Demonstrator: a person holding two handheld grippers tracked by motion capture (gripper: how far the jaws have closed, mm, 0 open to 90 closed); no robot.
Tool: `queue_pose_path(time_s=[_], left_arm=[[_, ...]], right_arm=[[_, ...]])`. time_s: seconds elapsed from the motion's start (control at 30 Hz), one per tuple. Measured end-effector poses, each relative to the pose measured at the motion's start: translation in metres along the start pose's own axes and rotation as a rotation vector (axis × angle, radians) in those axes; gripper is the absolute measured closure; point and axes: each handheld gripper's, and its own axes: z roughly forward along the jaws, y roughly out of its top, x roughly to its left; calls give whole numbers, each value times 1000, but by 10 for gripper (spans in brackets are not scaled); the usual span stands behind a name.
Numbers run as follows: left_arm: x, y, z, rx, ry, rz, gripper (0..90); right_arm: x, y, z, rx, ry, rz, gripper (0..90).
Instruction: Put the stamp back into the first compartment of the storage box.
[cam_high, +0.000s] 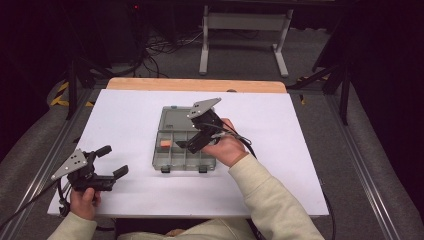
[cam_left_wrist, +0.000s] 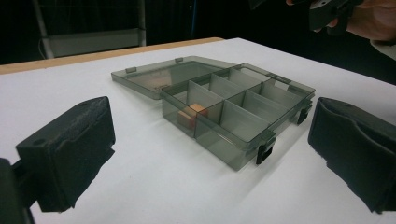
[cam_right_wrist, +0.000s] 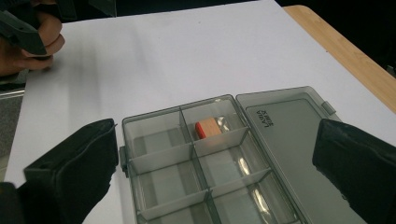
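At the tabletop's (cam_high: 130, 120) near left corner, a person's left gripper (cam_high: 116, 162) rests on the white surface, its jaws spread wide and holding nothing. Near the middle of the tabletop lies a smoky-grey compartment box (cam_high: 182, 150), its lid (cam_high: 176, 120) folded flat toward the far edge. A small orange block (cam_high: 165, 144) sits in the box's far-left compartment. Above the box's right half, the right gripper (cam_right_wrist: 210, 154) hovers, tilted downward, its jaws apart and empty.
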Motion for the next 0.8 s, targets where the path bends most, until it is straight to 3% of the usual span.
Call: queue_pose_path(time_s=[0.4,0.8], left_arm=[[0,-1,-1,2,7,1,15],[-1,0,-2,-3,10,3,15]], right_arm=[[5,-15,-39,-81,-48,26,8],[10,-55,-80,-218,-137,80,10]])
